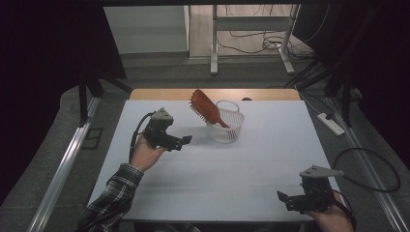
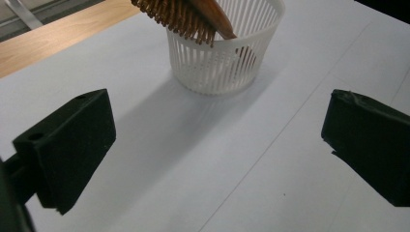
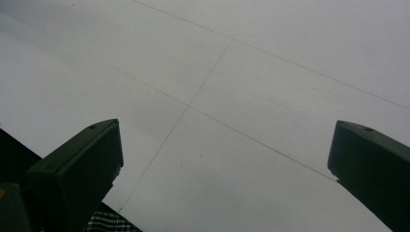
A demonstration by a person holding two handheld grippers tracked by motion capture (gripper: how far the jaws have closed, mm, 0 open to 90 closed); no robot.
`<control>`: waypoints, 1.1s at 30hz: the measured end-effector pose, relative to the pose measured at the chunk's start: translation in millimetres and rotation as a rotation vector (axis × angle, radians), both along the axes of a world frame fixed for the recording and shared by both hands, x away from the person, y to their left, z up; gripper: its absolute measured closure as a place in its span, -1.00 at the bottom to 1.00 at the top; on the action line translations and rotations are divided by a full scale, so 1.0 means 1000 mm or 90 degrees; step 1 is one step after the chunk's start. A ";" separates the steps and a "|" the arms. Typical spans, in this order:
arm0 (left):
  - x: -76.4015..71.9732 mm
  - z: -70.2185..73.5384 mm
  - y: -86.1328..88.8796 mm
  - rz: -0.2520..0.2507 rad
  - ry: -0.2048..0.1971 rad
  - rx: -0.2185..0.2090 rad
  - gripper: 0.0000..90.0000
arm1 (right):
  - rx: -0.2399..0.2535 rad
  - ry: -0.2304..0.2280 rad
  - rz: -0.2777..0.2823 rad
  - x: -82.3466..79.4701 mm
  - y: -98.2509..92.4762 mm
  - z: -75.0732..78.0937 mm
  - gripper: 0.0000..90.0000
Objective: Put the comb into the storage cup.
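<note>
The hairbrush [image 1: 205,109] is brown, and it stands in the white basket [image 1: 231,129] with its handle down inside. Its bristly head sticks up and leans out over the basket's rim, to the left as we see it from above. The basket sits on the white counter [image 1: 217,179], near the far edge and close to the middle.

We hold our left hand-held gripper [image 1: 180,142] a little above the counter, near the basket on its left side but not touching it. Its jaws are spread wide with nothing between them. In the left gripper view we see the basket [image 2: 217,67] and the brush's bristles [image 2: 176,17] just ahead, past the two black jaws.

We hold our right hand-held gripper [image 1: 286,199] down at the near right corner of the counter, well apart from the basket. Its jaws are spread wide too, and they hold nothing. In the right gripper view we see the counter [image 3: 251,82] between them.
</note>
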State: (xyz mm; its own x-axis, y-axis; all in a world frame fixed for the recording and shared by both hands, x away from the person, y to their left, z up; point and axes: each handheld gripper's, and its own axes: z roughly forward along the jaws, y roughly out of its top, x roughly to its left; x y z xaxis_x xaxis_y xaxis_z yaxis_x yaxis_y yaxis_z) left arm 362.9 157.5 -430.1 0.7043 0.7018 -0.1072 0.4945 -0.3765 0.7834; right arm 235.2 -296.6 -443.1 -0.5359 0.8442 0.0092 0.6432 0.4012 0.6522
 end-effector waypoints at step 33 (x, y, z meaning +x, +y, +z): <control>-0.055 -0.011 0.029 0.015 0.014 0.029 -1.00 | -0.002 0.003 0.010 0.000 0.002 0.000 -1.00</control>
State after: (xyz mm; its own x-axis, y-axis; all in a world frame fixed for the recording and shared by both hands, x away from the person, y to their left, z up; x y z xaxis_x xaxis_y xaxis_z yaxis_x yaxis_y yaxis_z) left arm 307.6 186.5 -440.7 0.6851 0.7229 -0.0900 0.5210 -0.3999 0.7541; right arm 235.2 -295.0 -443.5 -0.5486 0.8360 0.0090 0.6403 0.4132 0.6475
